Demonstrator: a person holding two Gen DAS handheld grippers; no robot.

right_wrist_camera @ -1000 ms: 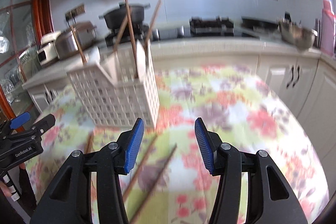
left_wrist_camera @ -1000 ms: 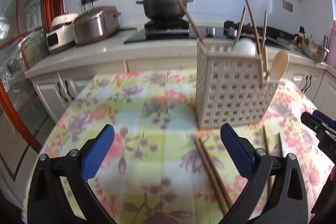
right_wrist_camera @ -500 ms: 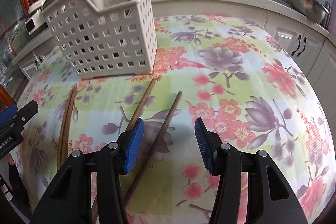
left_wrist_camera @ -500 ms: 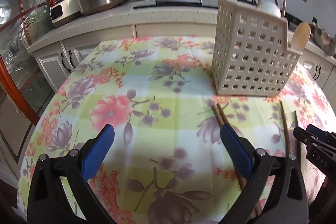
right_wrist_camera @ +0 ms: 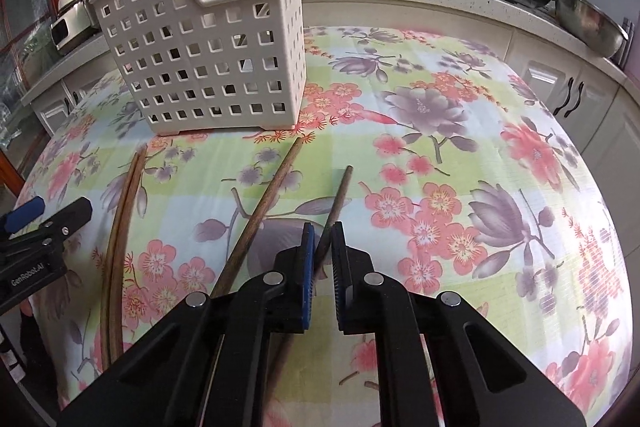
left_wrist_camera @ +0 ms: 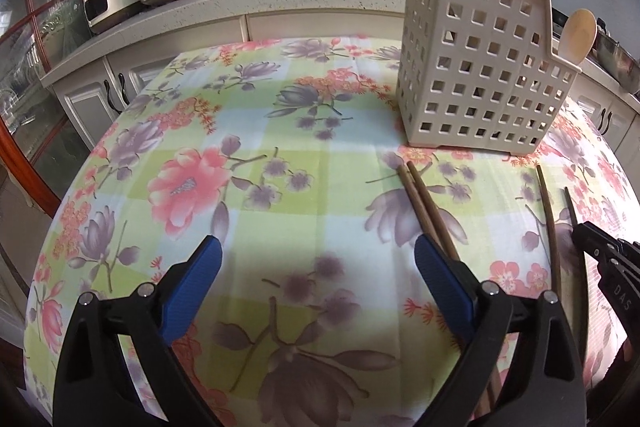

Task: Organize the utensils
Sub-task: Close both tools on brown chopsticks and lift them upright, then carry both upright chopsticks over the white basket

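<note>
Floral tablecloth [right_wrist_camera: 460, 75]: our right tongs [right_wrist_camera: 322, 247] have just closed on one chopstick [right_wrist_camera: 338, 197]; left tongs [left_wrist_camera: 316, 269] gape, empty. Next we lift it into the basket [right_wrist_camera: 208, 67] ahead-left.

Counter [right_wrist_camera: 500, 187]: floral-clothed.
Far left: white utensil basket [right_wrist_camera: 208, 67].
Near: chopstick pair [right_wrist_camera: 120, 227] left, two single chopsticks [right_wrist_camera: 264, 203] centre.

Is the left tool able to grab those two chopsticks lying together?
Probably yes. The left tool is open, and the paired chopsticks lie bare on the tablecloth beside its right finger, with nothing covering them.
</note>
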